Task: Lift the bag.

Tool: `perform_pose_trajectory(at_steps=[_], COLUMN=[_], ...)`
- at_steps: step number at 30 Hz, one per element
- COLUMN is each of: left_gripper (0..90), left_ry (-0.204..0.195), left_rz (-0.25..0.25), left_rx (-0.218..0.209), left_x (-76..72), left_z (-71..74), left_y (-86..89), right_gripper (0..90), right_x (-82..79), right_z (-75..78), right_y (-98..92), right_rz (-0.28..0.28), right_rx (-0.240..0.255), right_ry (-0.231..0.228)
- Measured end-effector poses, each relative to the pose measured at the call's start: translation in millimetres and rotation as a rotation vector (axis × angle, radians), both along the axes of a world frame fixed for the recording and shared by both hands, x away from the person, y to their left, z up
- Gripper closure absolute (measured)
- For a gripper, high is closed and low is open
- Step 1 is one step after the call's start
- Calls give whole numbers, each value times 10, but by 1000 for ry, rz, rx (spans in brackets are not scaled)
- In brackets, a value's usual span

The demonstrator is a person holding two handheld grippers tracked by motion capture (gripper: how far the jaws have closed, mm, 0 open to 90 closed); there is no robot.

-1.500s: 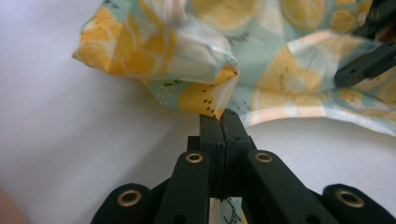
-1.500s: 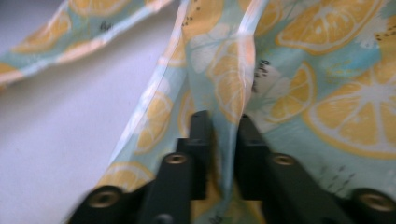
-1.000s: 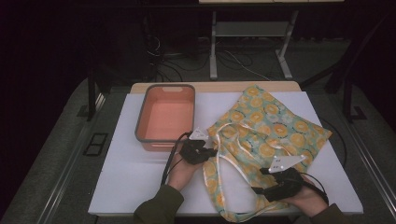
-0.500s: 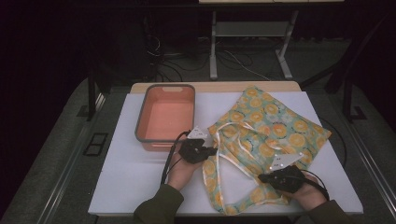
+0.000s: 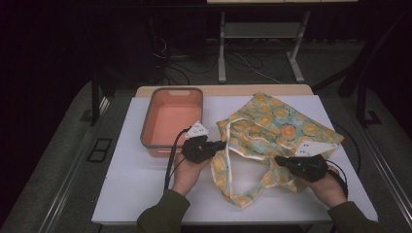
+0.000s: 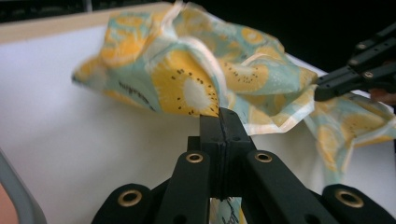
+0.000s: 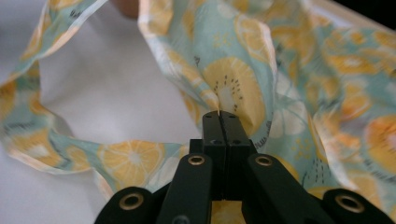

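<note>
Dark recording lab: lone white table (image 5: 145,194), floor cables (image 5: 243,63), stands (image 5: 222,53).

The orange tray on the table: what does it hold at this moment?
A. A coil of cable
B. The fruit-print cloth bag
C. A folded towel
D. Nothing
D: in the high view the orange tray shows a bare floor, while the fruit-print bag lies on the white table beside it.

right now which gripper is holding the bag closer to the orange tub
The left gripper, shut on the citrus-print tote bag beside the tub; the right gripper grips farther away.
</note>
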State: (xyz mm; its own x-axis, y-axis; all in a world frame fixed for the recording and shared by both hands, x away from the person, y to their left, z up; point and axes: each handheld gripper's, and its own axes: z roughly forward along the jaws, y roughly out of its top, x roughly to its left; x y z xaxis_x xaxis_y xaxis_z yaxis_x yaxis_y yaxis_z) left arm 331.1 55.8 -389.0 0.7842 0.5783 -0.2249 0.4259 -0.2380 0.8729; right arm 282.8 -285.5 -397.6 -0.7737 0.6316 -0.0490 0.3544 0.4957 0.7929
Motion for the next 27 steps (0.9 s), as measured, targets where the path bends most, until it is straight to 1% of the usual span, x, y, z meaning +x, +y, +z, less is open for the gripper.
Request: perform_pose_trajectory(at_steps=[3,5,6,8,9,10,11,12,13,14,16,19,21,24,27], left_gripper=[899,899,899,900,900,900,900,900,900,900,899,899,899,899,899], left_ry=[-23,-39,-48,-79,-94,-112,-121,-130,-137,-135,-131,-125,-115,-100,-73], left_rz=[1,0,0,4,9,10,12,14,17,21,31,60,77,104,135], left_rx=[-21,-49,-69,-115,-125,-137,-142,-139,-138,-145,-140,-144,-146,-122,-108], left_x=[-36,-65,-80,-115,-130,-143,-153,-155,-149,-133,-77,42,138,286,414], left_z=[105,183,230,345,414,477,531,565,579,577,553,514,499,476,458], left_y=[27,56,73,120,145,168,183,188,186,177,137,83,41,-56,-166], right_gripper=[900,900,900,900,900,900,900,900,900,900,900,900,900,900,900], right_x=[19,7,-2,-34,-52,-70,-85,-98,-104,-101,-58,75,174,336,497], right_z=[102,171,209,298,346,394,445,495,539,573,612,606,593,565,497], right_y=[-42,-62,-71,-78,-78,-80,-87,-91,-92,-95,-101,-144,-194,-263,-309], right_rz=[-16,-23,-21,-16,-16,-15,-11,-9,-10,-12,-22,-60,-96,-134,-176], right_rx=[41,62,75,92,93,107,124,132,140,143,142,139,131,126,129], right_ry=[-32,-53,-65,-92,-111,-125,-141,-157,-169,-182,-196,-199,-201,-190,-160])
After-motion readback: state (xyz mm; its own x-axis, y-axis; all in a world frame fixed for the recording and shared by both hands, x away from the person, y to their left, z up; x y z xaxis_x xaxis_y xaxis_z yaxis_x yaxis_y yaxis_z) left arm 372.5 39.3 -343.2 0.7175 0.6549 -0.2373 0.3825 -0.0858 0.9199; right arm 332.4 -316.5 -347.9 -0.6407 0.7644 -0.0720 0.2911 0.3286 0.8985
